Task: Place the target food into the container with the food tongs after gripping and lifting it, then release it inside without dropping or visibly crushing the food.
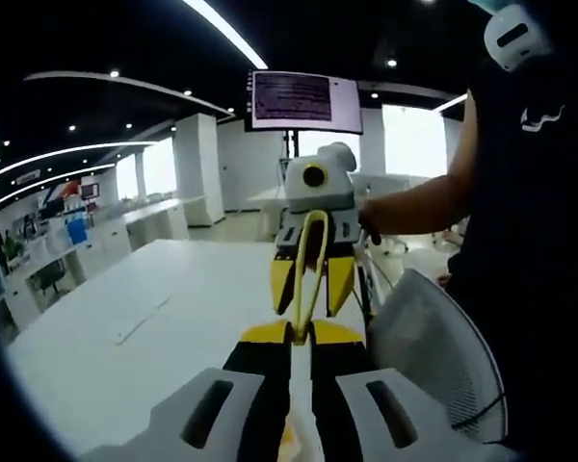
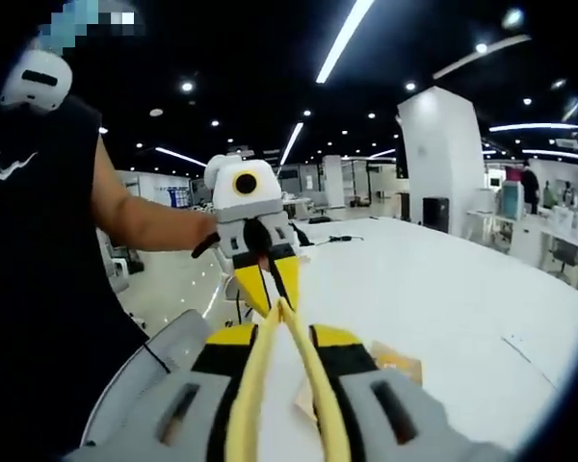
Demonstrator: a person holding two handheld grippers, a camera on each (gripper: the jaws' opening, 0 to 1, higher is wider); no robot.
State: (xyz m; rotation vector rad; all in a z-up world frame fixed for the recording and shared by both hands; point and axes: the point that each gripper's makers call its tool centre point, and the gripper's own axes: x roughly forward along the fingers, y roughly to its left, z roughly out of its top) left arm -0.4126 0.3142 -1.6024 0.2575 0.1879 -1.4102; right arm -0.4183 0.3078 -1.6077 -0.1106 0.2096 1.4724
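Tongs (image 1: 301, 318), yellow and looped, ran between your two grippers: the looped end sat at the right gripper (image 1: 311, 306), whose yellow jaws flanked the two arms and clamped them, and the arms drew together into closed tips that ended at the left gripper (image 1: 302, 337). That gripper's jaws stood nearly together with a narrow gap, and I cannot tell whether they were pinching the tips or whether the tips held anything. In the left gripper view, a white strip (image 1: 140, 320) lay on the white table (image 1: 96, 366) to the left. A lit monitor (image 1: 303, 99) hung above the right gripper in the middle. A white mesh chair back (image 1: 433, 337) and your black shirt (image 1: 530, 241) stood at the right. In the right gripper view, your bare arm (image 2: 144, 226) reached from the left toward the left gripper. The tongs' arms ran up the middle, and a tan piece (image 2: 402, 366) lay on the table just beside your right gripper's right-hand jaw. I cannot tell whether that piece was the target food.
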